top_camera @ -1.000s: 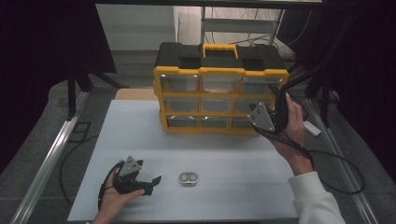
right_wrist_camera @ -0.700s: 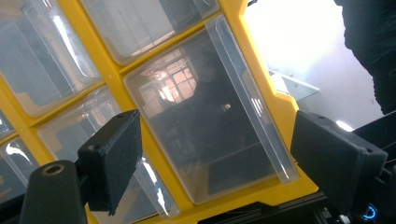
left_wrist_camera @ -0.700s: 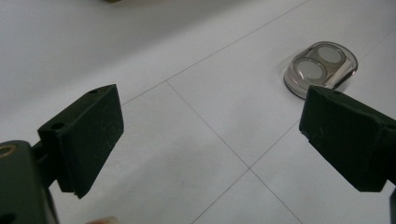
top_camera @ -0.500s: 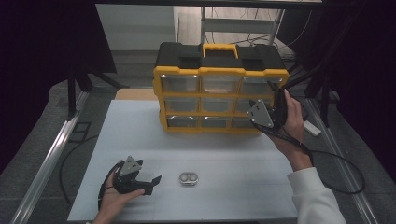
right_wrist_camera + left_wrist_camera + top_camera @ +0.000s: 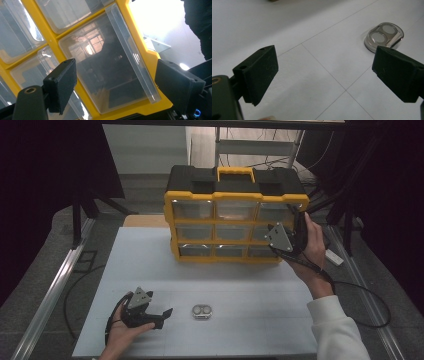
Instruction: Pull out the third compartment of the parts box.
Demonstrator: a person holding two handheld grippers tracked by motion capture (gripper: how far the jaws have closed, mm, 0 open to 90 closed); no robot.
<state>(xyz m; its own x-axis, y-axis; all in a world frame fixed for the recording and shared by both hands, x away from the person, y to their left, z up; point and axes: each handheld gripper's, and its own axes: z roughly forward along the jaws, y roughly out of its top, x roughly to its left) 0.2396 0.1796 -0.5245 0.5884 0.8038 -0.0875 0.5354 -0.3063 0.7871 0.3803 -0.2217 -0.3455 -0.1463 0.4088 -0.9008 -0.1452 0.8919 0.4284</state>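
Resting unmoved at the near left of the white table [image 5: 240, 280], left gripper [image 5: 162, 314] with jaws spread and empty, small clear twin-lens case [image 5: 202, 311] just beside it, farther off, right gripper [image 5: 280, 236] spread wide, having risen from the yellow drawer organizer's [image 5: 235, 227] bottom-right drawer to its upper-right drawer [image 5: 110, 62].

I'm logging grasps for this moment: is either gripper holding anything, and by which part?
Nothing is held. The left gripper is open above the table, short of the small clear case. The right gripper is open before a clear drawer of the yellow organizer.
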